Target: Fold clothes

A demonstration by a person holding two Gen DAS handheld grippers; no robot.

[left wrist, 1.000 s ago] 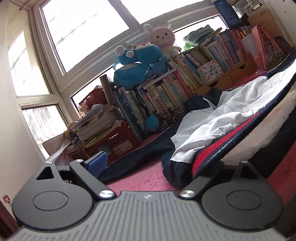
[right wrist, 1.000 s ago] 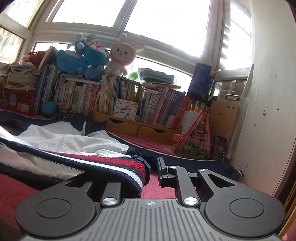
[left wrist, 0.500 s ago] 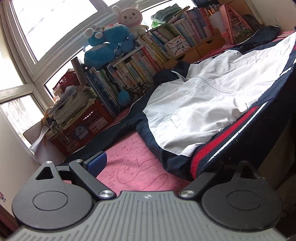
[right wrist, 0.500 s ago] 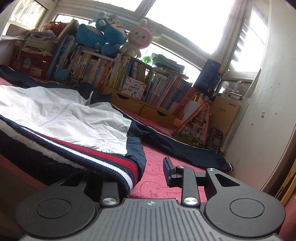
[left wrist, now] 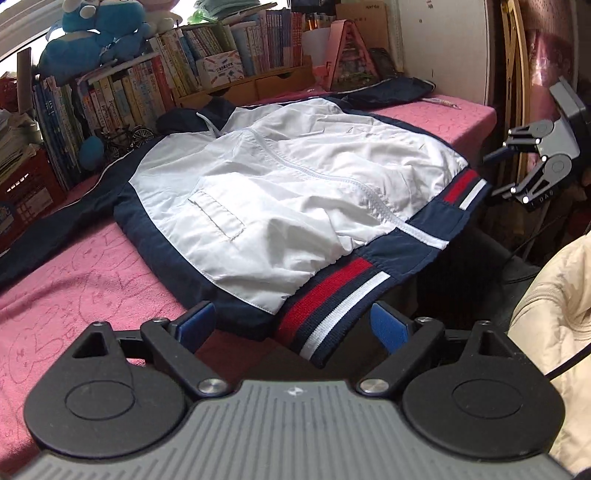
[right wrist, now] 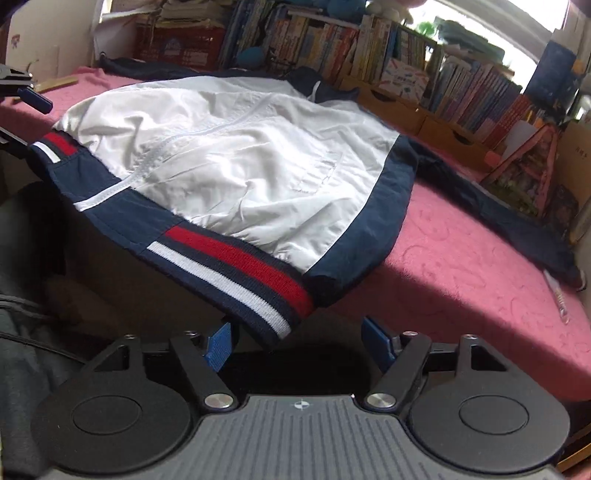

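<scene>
A white and navy jacket (left wrist: 280, 184) lies spread front-up on the pink tablecloth (left wrist: 74, 280), sleeves stretched out to both sides. Its red, white and navy striped hem (left wrist: 332, 299) hangs over the near table edge. My left gripper (left wrist: 291, 326) is open, and the hem's left corner sits loose between its blue pads (left wrist: 195, 325). The right gripper (right wrist: 297, 343) is open too, with the other hem corner (right wrist: 258, 284) just above and between its fingers. Each gripper shows in the other's view: the right gripper (left wrist: 496, 175) and the left gripper (right wrist: 22, 118), both at the hem ends.
Rows of books (left wrist: 147, 85) in wooden shelves line the far table edge, with blue plush toys (left wrist: 96, 33), a red crate (right wrist: 177, 44) and a pink toy house (left wrist: 349, 55). A pen (right wrist: 559, 299) lies at the right. A cream padded garment (left wrist: 546, 332) is close on my right.
Both grippers have risen and tipped down. The hem, which lay across one finger of each gripper, now hangs free between the open fingers. The jacket has settled flat.
</scene>
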